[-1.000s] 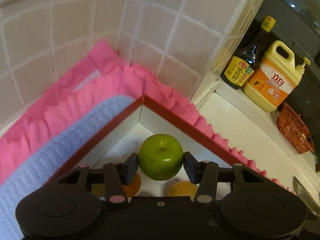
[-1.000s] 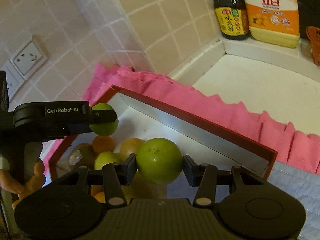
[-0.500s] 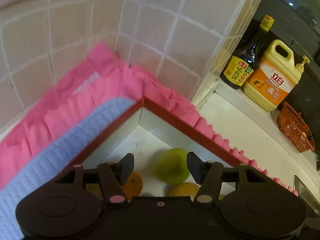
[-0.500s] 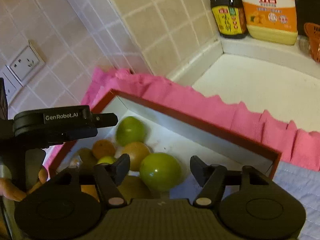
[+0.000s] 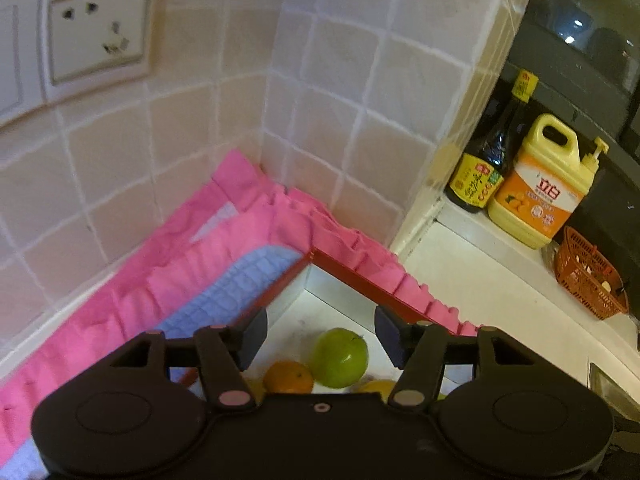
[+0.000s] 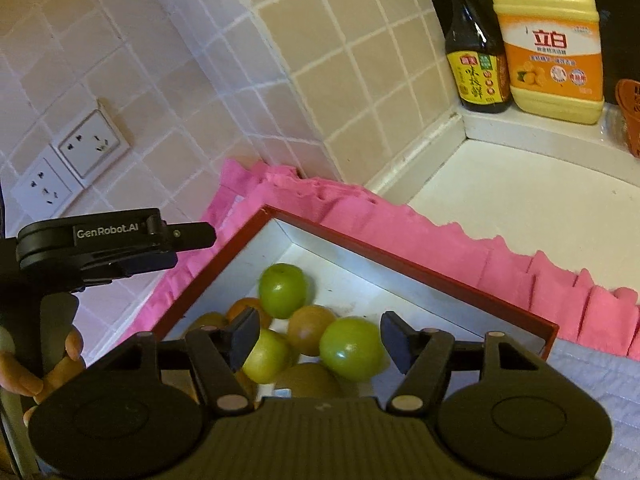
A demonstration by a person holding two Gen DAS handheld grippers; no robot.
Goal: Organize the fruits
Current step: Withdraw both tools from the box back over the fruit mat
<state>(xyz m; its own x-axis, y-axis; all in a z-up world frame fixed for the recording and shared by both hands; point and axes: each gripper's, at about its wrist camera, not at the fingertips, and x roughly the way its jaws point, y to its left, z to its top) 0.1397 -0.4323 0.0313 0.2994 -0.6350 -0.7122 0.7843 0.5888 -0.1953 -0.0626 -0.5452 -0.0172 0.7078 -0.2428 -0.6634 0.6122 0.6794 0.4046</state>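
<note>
A: How far along is the sorting?

B: Well on, I judge. Both claws gape wide and hold nothing. Below the left claw [image 5: 321, 336] a green fruit [image 5: 339, 358] lies in the red-rimmed tray [image 5: 362, 282]; below the right claw [image 6: 320, 338] another green one [image 6: 352, 348] rests among oranges [image 6: 310, 328].

A: What's left?

B: No loose fruit shows; I can't tell

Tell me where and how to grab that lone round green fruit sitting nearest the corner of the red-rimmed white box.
Grip the round green fruit across its widest middle, coming from above. It is a smooth ball with its stem dimple up, and the red-rimmed white box walls it behind while orange fruits crowd its near side, so probably only the top approach is free.
</note>
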